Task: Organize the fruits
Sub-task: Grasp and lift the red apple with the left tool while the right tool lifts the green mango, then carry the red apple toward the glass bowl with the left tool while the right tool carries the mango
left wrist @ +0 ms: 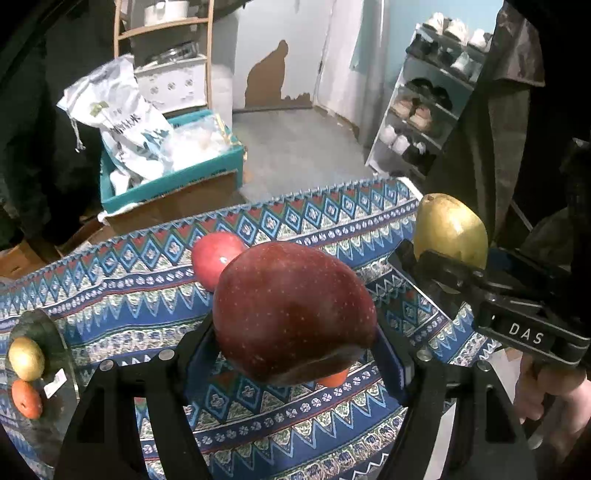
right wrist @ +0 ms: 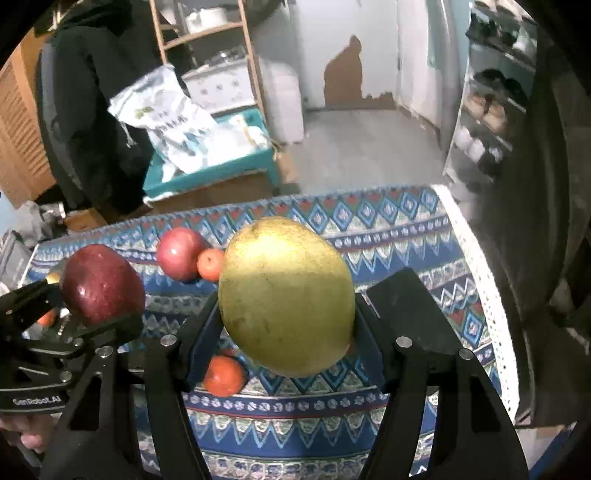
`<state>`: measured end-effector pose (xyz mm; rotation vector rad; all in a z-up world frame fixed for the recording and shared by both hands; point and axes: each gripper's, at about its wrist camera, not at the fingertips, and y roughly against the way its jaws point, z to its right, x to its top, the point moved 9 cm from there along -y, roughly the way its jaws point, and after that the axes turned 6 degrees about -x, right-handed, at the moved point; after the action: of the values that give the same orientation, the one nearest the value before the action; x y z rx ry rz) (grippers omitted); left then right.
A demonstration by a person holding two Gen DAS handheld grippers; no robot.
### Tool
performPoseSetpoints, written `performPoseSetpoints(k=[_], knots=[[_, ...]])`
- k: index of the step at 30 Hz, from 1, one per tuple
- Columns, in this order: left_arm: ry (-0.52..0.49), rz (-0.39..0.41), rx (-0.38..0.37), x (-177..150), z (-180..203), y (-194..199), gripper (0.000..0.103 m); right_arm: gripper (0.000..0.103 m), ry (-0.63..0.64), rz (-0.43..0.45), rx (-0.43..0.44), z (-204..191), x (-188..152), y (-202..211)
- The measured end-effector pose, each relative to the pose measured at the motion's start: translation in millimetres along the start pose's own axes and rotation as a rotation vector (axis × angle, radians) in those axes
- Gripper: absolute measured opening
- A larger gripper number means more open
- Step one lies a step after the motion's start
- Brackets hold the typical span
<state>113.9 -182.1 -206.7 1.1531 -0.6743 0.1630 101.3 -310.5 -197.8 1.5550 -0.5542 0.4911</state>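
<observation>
Blue patterned woven tablecloth [left wrist: 122, 291] covers table across lower half of both views. Teal cardboard box [left wrist: 173, 181] on floor at 10 o'clock beyond cloth edge; white printed plastic sack [left wrist: 122, 114] leans in it. Light wooden shelf unit [left wrist: 166, 26] at 11 o'clock behind box. Grey shoe rack with shoes [left wrist: 424, 107] at 2 o'clock. Bare grey concrete floor [left wrist: 295, 144] between.

Dark red apple [left wrist: 291, 310] and yellow-green pear [right wrist: 286, 295] aloft (both clamped).

Fruit count: 2 red apples [right wrist: 101, 284] [right wrist: 180, 253], 2 yellow pears [right wrist: 286, 295] [left wrist: 26, 358], approx. 4 small orange fruits [right wrist: 224, 375] [right wrist: 210, 264] [left wrist: 26, 398] [right wrist: 47, 317]. 2 grippers [left wrist: 295, 338] [right wrist: 286, 332].
</observation>
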Motion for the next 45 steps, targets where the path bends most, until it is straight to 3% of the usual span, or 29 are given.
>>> performPoseSetpoints(k=[23, 45], knots=[[0.044, 0.144, 0.009, 13, -35, 99, 0.077, 0.067, 0.074, 0.170, 0.102, -60, 40, 87], [0.117, 0.193, 0.072, -5, -90, 141, 0.077, 0.067, 0.145, 0.184, 0.219, -140, 56, 93]])
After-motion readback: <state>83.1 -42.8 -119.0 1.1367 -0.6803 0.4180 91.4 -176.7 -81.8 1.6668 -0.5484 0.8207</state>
